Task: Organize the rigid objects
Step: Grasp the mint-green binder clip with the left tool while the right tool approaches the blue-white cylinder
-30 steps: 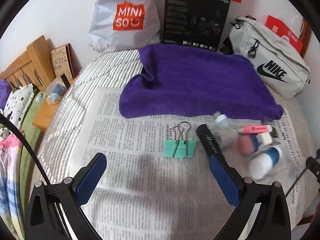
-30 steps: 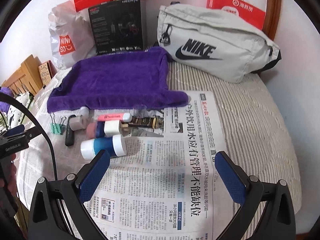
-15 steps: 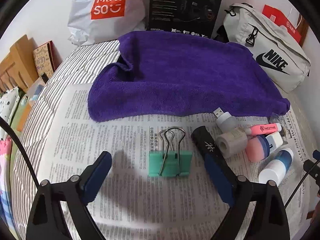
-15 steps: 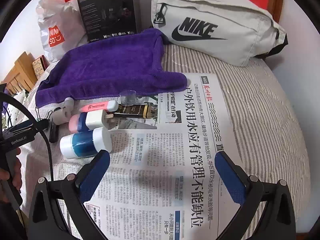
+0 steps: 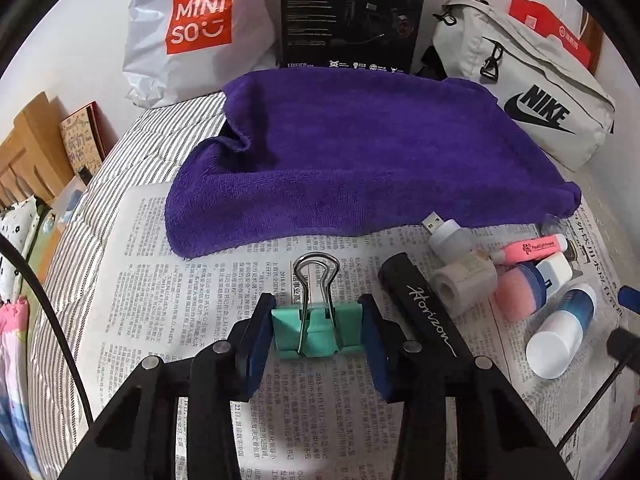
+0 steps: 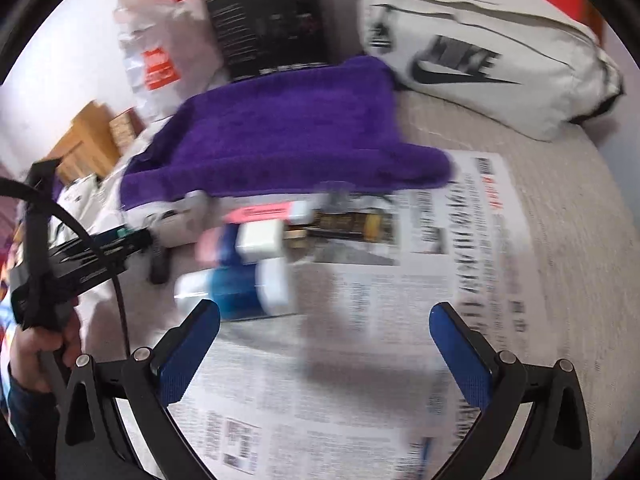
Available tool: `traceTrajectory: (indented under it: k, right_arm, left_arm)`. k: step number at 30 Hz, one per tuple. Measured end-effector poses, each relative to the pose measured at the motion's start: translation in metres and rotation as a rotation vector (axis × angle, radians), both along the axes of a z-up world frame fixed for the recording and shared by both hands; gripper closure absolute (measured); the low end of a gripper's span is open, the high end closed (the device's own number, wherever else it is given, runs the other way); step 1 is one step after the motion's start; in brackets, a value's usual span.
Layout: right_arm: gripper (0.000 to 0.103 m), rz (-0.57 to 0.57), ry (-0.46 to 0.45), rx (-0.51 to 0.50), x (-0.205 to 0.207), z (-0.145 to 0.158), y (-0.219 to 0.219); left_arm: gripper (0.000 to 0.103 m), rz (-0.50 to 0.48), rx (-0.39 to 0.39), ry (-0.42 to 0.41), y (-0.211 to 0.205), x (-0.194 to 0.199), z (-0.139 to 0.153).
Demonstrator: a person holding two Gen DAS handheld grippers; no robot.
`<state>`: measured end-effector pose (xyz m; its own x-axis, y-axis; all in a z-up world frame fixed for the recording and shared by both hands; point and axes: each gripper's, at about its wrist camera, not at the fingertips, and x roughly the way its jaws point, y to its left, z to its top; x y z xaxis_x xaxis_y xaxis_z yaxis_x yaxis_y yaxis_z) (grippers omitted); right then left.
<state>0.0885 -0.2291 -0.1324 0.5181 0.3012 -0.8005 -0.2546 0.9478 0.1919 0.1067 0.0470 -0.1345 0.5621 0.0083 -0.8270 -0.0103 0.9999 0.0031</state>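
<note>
My left gripper (image 5: 318, 330) is shut on a teal binder clip (image 5: 318, 330) that lies on the newspaper (image 5: 192, 304); its blue pads press both sides of the clip. Right of it lie a black pen case (image 5: 424, 304), a grey cylinder (image 5: 464, 284), a white USB plug (image 5: 448, 234), a pink highlighter (image 5: 532, 245), a pink-blue item (image 5: 520, 290) and a blue-white bottle (image 5: 560, 332). My right gripper (image 6: 324, 344) is open and empty above the newspaper, just in front of the blue-white bottle (image 6: 236, 288). The right wrist view is blurred.
A purple towel (image 5: 360, 152) lies behind the objects. A Miniso bag (image 5: 188, 36), a black box (image 5: 352, 12) and a grey Nike bag (image 5: 532, 104) stand at the wall. A wooden headboard (image 5: 28, 160) is at the left. The left gripper shows in the right wrist view (image 6: 92, 256).
My left gripper moved forward and closed on the teal binder clip. My right gripper moved forward and left toward the blue-white bottle, still open.
</note>
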Motion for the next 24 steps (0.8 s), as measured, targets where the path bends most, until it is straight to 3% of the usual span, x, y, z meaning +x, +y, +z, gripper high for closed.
traceTrajectory:
  k: [10, 20, 24]
  right_arm:
    - [0.0, 0.097, -0.024, -0.023, 0.005, -0.011, 0.042]
    - [0.0, 0.083, 0.01, -0.058, 0.021, -0.031, 0.054]
    - [0.006, 0.084, -0.034, -0.074, 0.02, -0.032, 0.057]
  left_arm:
    - [0.063, -0.025, -0.011, -0.001, 0.003, 0.0, -0.001]
    - [0.063, -0.027, -0.019, -0.006, 0.003, -0.001, 0.001]
    - [0.063, -0.029, -0.016, -0.005, 0.002, -0.001, 0.001]
